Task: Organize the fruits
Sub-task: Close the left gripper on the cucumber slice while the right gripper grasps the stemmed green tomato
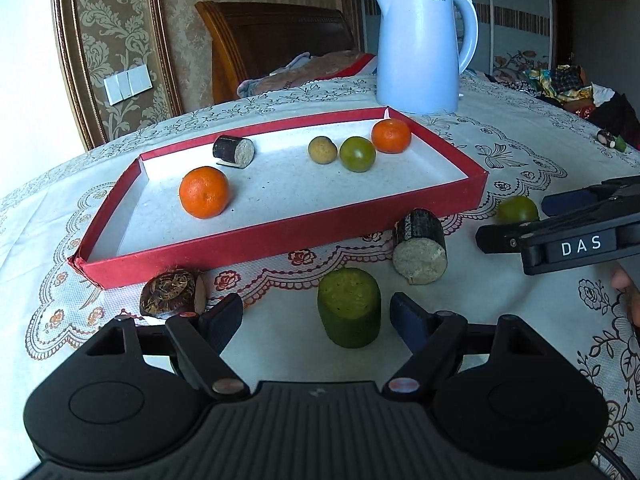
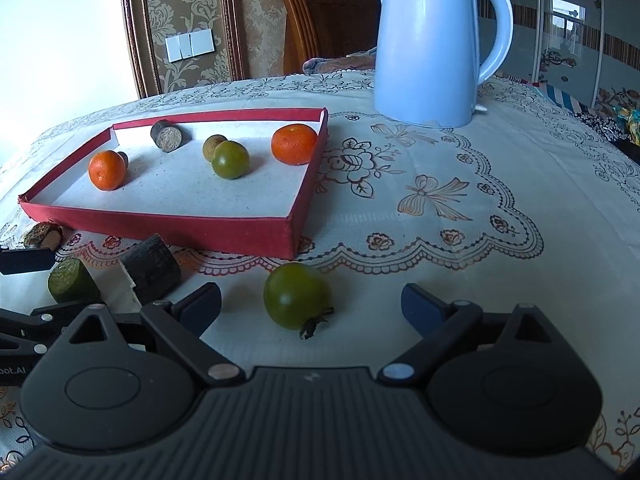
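On the lace tablecloth [image 2: 460,208], a big blue kettle [image 2: 432,44] stands far behind the red tray [image 1: 280,240] of fruit. Near the tray, a green stub [image 1: 349,307] sits between the left gripper's [image 1: 316,322] wide-apart fingers. A green tomato [image 2: 297,295] lies between the right gripper's [image 2: 311,307] spread fingers, untouched.

Both wrist cameras look forward and down, low over the table. They share the red tray [image 1: 280,240] and kettle [image 2: 428,48].
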`<state>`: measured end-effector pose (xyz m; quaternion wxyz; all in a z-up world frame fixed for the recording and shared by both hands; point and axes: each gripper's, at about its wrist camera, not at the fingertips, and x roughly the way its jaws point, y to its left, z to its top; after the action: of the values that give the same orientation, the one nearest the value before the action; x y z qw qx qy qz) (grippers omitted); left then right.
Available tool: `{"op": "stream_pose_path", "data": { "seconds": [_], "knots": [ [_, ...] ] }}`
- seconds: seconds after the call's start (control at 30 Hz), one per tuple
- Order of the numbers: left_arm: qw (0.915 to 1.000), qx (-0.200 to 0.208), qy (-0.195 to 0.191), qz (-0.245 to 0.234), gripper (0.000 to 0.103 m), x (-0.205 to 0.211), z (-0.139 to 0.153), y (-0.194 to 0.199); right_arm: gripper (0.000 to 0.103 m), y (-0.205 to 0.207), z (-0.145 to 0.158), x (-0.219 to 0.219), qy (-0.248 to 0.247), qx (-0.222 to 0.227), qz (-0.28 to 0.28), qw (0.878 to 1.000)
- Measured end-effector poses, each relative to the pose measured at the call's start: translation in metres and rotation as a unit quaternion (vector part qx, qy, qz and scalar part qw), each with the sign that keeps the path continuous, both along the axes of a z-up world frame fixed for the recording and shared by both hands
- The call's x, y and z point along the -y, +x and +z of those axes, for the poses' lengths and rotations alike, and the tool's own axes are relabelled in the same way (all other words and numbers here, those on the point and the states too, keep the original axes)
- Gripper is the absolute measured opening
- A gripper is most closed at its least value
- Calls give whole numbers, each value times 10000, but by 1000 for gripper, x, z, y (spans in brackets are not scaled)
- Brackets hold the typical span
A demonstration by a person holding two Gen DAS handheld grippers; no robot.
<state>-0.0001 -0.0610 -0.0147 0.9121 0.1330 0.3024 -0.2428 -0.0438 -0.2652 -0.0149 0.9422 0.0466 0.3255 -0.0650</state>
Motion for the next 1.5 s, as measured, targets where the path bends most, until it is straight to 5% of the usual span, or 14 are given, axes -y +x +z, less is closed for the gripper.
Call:
{"op": "stream_pose_path", "data": {
  "seconds": [0.77,1.1,1.5],
  "knots": [
    [9996,246,101,-125,81,5,0,-7,95,3,-1,-2,-94,-29,-66,9999],
    [9993,270,28,-253,55,4,0,-10,90,2,-1,-2,-106,11,-60,9999],
    [9991,262,41,-331,44,5,0,-11,78,0,0,-7,-205,71,57,9997]
  ]
}}
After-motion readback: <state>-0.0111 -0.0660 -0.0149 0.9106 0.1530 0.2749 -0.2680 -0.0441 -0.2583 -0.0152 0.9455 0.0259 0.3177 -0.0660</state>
